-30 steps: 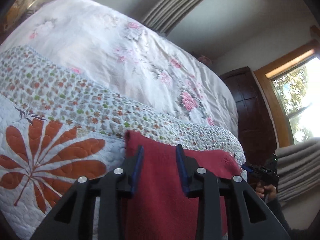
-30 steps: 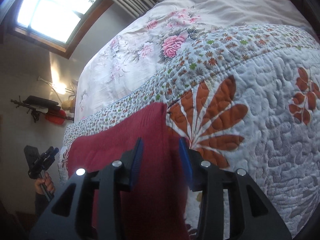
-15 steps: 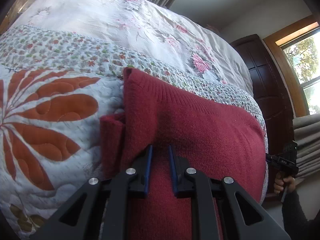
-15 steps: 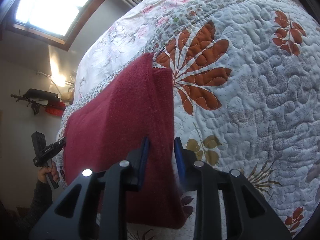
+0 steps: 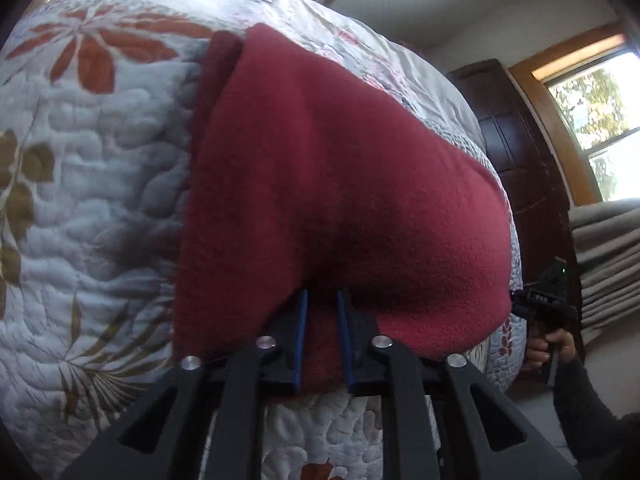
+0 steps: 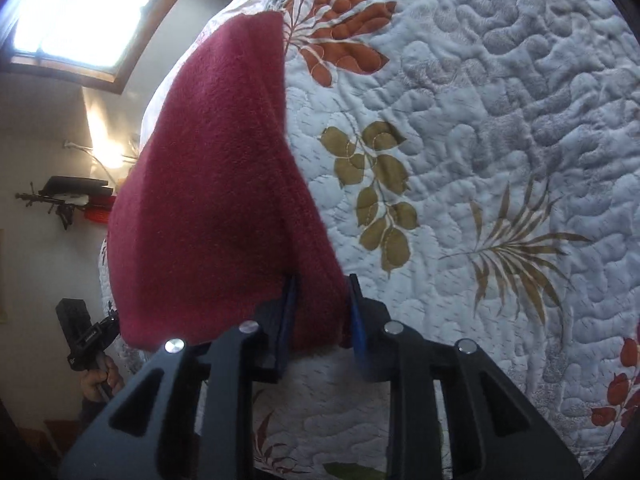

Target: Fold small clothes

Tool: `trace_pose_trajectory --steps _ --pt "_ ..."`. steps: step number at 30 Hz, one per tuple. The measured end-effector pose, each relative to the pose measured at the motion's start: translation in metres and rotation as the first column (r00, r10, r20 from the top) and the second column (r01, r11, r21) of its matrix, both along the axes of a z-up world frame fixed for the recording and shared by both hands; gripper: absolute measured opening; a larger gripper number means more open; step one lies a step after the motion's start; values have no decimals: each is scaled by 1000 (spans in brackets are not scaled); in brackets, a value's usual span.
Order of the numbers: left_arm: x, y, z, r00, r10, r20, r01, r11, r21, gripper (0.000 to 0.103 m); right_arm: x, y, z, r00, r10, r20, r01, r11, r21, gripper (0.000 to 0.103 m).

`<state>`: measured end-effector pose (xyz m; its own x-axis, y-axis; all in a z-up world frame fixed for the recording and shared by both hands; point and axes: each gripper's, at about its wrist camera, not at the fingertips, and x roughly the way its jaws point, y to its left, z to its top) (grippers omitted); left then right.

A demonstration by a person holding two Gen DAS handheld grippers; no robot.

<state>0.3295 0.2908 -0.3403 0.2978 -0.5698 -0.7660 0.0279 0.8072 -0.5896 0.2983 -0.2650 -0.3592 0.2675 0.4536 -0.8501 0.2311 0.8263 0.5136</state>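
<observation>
Closest in the left wrist view, the left gripper (image 5: 322, 332) has its two blue-lined fingers clamped on the near edge of the red knit garment (image 5: 340, 184), with the cloth pinched between the pads and bulging out above them. From that grip the garment runs away over the quilt (image 5: 92, 184), its near part lifted clear of the bedding and its far end lying on it. Along the garment's left side a darker folded layer shows underneath, beside the quilt's orange leaf print.

In the right wrist view, the right gripper (image 6: 320, 316) likewise bites the garment (image 6: 212, 184) at its near right corner, fabric filling the gap between the fingers. The cloth rises from the grip as a raised sheet and narrows toward its far end, which lies next to an orange leaf on the quilt (image 6: 500, 120).

Beyond the garment's right edge in the left view, the other gripper unit (image 5: 548, 304) shows with a hand (image 5: 550, 346) around its handle. Farther off behind it stand a dark wooden door (image 5: 524, 152), a wood-framed window (image 5: 592, 96) and grey curtains (image 5: 608, 264). Past the garment's far end, a pale floral bedspread (image 5: 404, 76) covers the rest of the bed.
</observation>
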Motion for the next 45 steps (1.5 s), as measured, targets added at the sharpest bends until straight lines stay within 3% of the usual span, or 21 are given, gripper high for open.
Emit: trace_pose_trajectory --steps 1,3,6,7,10,13,15,17,20,21,23,25,26,28,29,31,35,39,41,45 --pt "-3 0 9 1000 9 11 -9 1000 11 9 -4 3 15 999 15 31 -12 997 -74 23" --pt "-14 -5 33 998 -8 62 7 1000 6 21 -16 15 50 991 53 122 -29 981 -189 23" --pt "-37 -25 63 988 -40 149 52 995 -82 30 -28 58 96 946 158 283 -101 973 -206 25" --pt "-42 -34 65 984 -51 169 66 994 -87 31 -26 79 101 931 213 296 -153 965 -213 32" --pt "-43 -63 54 978 -82 192 94 994 -51 32 -16 137 92 887 328 325 -270 940 -210 30" --pt "-36 -72 18 990 -81 116 80 997 10 32 -5 162 53 907 340 248 -295 934 -200 30" --pt "-37 -64 5 994 -47 96 50 998 -28 19 -6 163 41 907 347 240 -298 930 -216 27" --pt "-42 -53 6 996 -23 86 29 997 -65 17 -11 157 44 912 336 237 -289 934 -213 27" --pt "-53 -33 11 999 -5 49 11 993 -121 29 -18 148 55 922 313 228 -254 933 -254 30" --pt "-55 -23 12 999 13 29 -9 989 -144 46 -21 148 59 922 315 225 -249 927 -280 31" --pt "-59 6 22 997 65 28 -59 983 -176 65 -34 152 76 909 347 231 -252 898 -361 34" --pt "-54 34 31 993 114 32 -105 970 -219 74 -50 172 95 871 421 254 -275 845 -458 45" --pt "-47 49 32 990 138 21 -130 964 -234 82 -58 190 103 844 470 258 -295 809 -508 60" --pt "-23 74 29 983 179 -26 -180 946 -269 90 -72 228 112 783 572 246 -336 721 -606 81" --pt "-9 82 25 981 185 -63 -195 937 -289 92 -80 250 113 742 628 233 -361 668 -650 84" --pt "17 96 14 979 164 -123 -197 918 -344 92 -92 292 110 659 728 190 -408 558 -723 85" --pt "69 109 -7 975 95 -199 -172 893 -415 94 -99 370 101 523 843 123 -418 380 -825 85" --pt "106 104 -21 972 16 -234 -129 870 -476 94 -109 443 78 368 930 -4 -364 140 -921 85" --pt "118 106 -29 970 1 -244 -122 866 -485 94 -107 468 64 326 943 -67 -337 49 -940 84" --pt "125 110 -42 967 -26 -254 -112 850 -515 94 -88 496 43 320 937 -143 -311 -38 -950 84"
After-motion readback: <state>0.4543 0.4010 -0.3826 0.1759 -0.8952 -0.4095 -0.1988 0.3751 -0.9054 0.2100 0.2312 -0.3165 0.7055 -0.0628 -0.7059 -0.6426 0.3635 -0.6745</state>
